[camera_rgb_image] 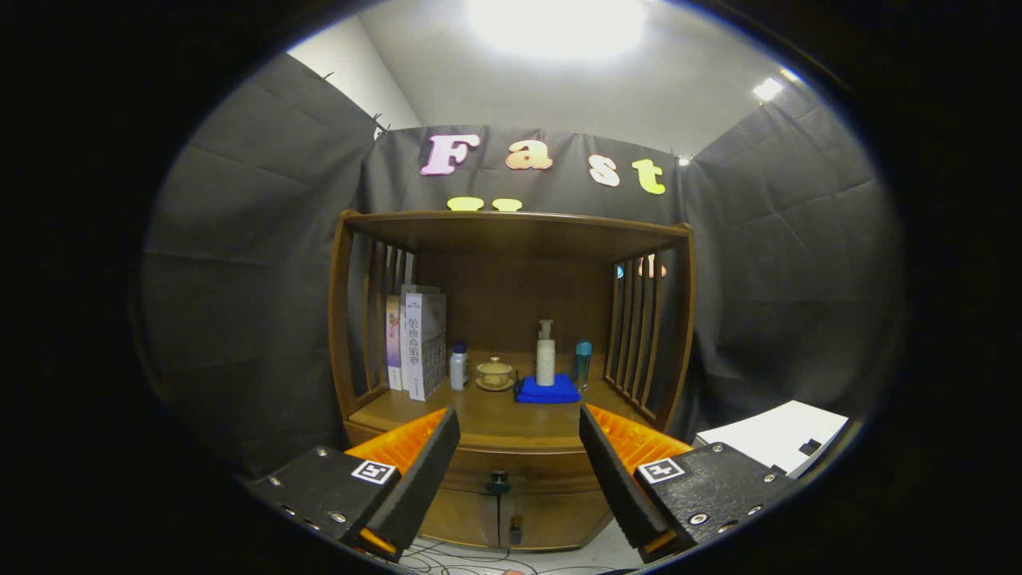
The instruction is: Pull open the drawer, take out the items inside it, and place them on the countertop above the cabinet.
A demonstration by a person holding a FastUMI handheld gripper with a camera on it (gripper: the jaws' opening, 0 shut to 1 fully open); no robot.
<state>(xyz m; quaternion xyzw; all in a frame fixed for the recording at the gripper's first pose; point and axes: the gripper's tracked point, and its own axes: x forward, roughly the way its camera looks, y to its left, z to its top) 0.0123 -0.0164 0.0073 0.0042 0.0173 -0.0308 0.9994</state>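
Facing brown wooden cabinet [511, 335] w/ gripper [519, 447] spread wide, holding nothing. Closed wooden drawer [511, 471] w/ small dark round knob [499, 481] just ahead, between fingers. On tabletop [479, 411] beyond: folded blue cloth [548, 390] (white pump bottle [545, 353] behind it), upright books [419, 343] at left.

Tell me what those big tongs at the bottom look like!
The tongs have two flat, wedge-shaped fingers that look spongy. Each is fixed to a chunky black block with little silver screws and a square white sticker bearing a black pattern. Ribbed orange plastic shows beside each finger.
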